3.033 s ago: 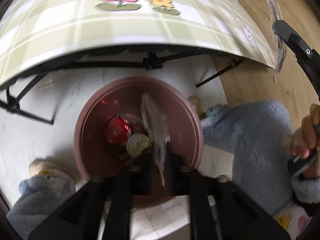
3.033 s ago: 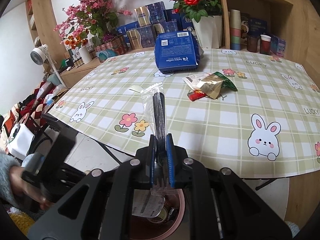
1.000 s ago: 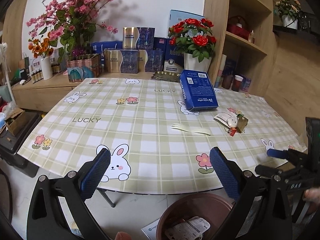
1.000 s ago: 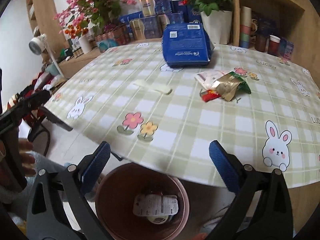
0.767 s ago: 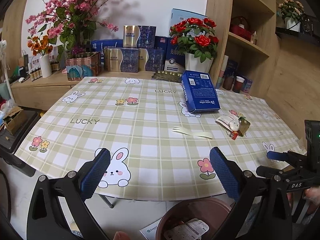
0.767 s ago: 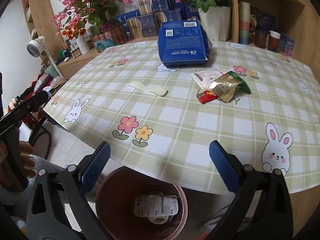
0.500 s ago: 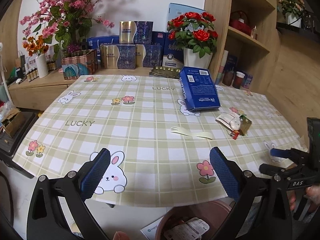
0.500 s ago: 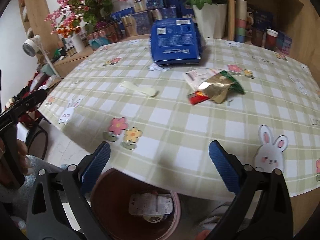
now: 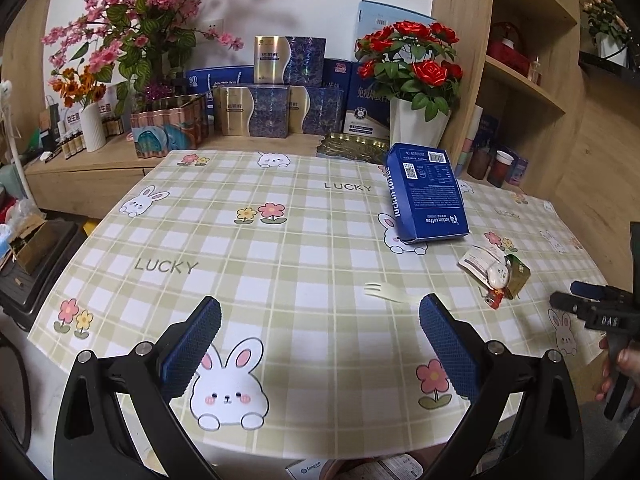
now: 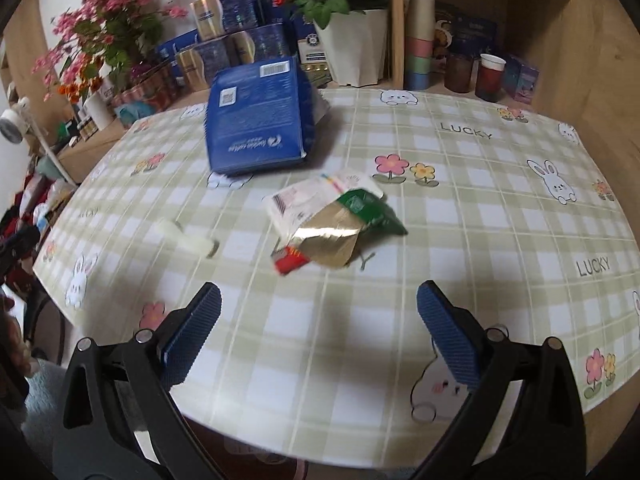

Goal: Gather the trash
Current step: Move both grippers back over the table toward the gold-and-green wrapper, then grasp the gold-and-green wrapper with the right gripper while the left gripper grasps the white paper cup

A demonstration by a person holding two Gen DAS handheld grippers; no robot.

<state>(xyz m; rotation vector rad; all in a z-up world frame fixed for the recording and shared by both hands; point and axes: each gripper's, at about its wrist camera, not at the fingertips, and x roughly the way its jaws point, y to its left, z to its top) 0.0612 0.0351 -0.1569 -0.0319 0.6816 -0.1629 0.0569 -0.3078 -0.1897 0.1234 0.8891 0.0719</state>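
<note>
My left gripper is open above the near edge of the checked table, holding nothing. A pale plastic fork lies just beyond its right finger. Further right sits a small heap of wrappers. My right gripper is also open and empty, with the gold and green wrapper, a white packet and a red scrap ahead of it. The fork shows blurred at the left. The right gripper appears at the right edge of the left wrist view.
A blue coffee box lies on the table's far right part, seen also as the blue box. Flower pots, gift boxes and shelves stand behind the table. A brown bin rim peeks out below the near table edge.
Both grippers dropped their trash into the bin, opened, and rose to table level. The right gripper has since moved forward over the table toward the wrappers.
</note>
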